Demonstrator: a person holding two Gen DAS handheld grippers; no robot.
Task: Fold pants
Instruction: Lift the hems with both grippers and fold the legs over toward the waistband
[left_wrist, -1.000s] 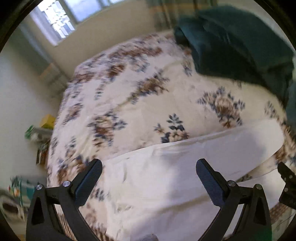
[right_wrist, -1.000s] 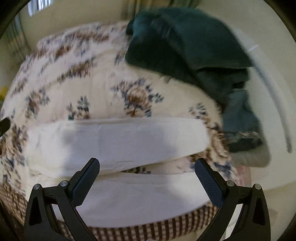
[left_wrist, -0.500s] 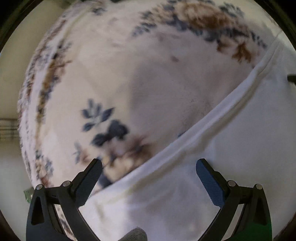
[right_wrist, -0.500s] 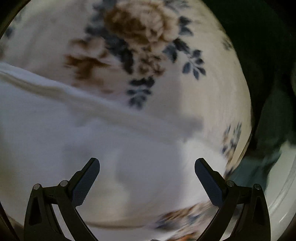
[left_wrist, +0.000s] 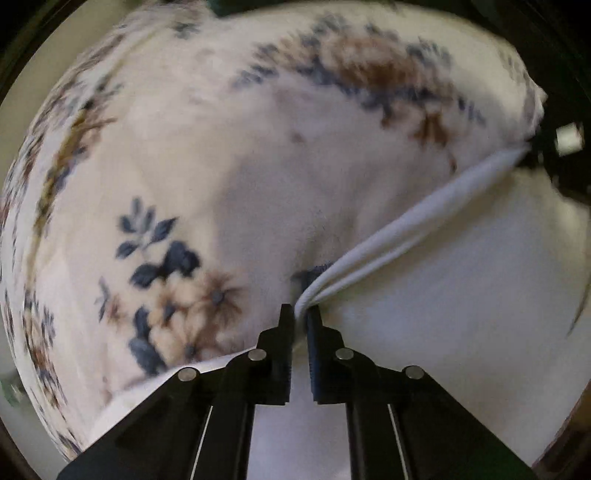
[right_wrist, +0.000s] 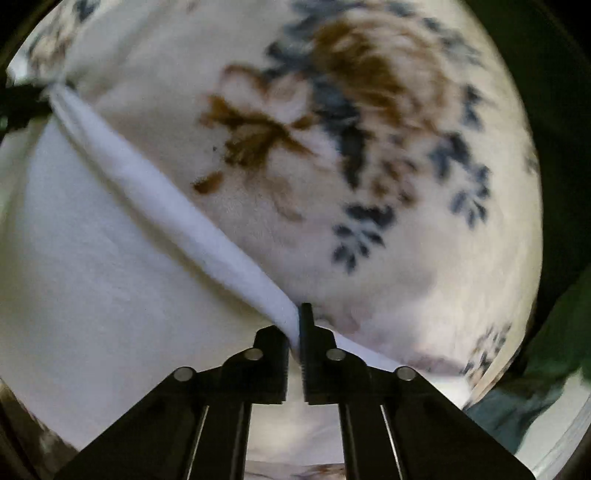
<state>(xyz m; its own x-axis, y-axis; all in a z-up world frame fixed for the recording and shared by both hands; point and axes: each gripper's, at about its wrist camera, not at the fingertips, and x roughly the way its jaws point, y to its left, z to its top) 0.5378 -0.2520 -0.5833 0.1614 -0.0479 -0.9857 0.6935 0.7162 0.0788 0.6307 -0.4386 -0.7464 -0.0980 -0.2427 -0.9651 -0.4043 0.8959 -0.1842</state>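
Left wrist: I'm looking almost straight down at a fleecy floral blanket (left_wrist: 221, 155), cream with blurred blue and brown flowers. The white pants (left_wrist: 461, 295) lie on it, filling the lower right; soft, matte cloth, its edge bunched into a thick rounded ridge that runs diagonally up to the right. My left gripper (left_wrist: 301, 314) has just been closing, and its black fingers (left_wrist: 286, 321) now pinch the near end of that ridge, cloth squeezed between the pads. At the far end of the ridge I see a dark shape at the frame's right edge, too blurred to tell.

Right wrist: same blanket (right_wrist: 388, 184), fuzzy nap, big brown flower. Pants (right_wrist: 92, 277) fill the lower left, and the ridge runs diagonally down from upper left. My right gripper (right_wrist: 297, 321) has also just been closing; fingers (right_wrist: 306, 317) nearly together, clamped on the ridge's near end. Dark green fabric (right_wrist: 554, 350) lies at right, beyond the blanket's edge.
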